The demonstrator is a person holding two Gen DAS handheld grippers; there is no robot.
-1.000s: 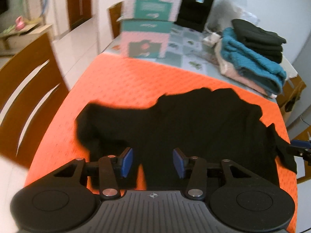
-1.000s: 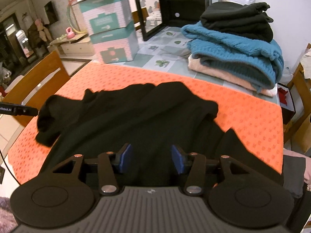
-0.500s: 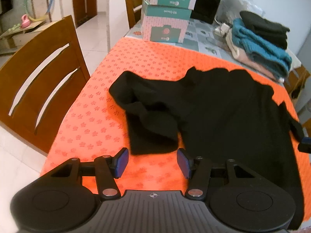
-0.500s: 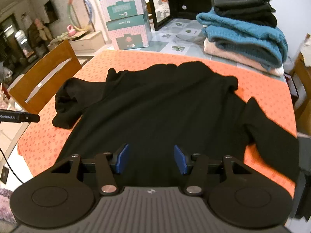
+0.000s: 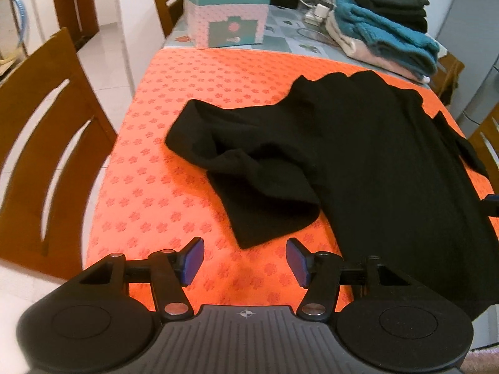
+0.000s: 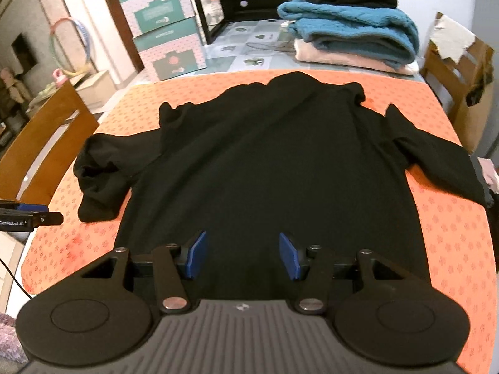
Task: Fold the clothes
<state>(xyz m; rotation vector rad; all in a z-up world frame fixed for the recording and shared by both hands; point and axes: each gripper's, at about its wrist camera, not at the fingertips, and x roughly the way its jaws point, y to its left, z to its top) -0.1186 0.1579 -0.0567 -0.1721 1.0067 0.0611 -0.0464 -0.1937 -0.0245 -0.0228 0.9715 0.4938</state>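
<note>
Presently, item: black sweater [image 6: 268,168], laid flat at the middle of the orange-covered surface [image 5: 174,99], body spread, no fold made. Its one sleeve [image 5: 249,184] lies bunched and doubled beside the body; the other sleeve [image 6: 436,159] trails toward the surface's edge. Judged stage: early; both sleeves and the body are left to fold. Finished stack of folded clothes [image 6: 349,21] sits beyond the sweater. Left hand-held gripper [image 5: 244,260]: jaws opening, nothing between them, poised just short of the bunched sleeve's cuff. Right hand-held gripper [image 6: 242,255]: jaws apart, empty, over the hem. Against the earlier frame: both have drawn back from the sweater, which now lies flatter.
</note>
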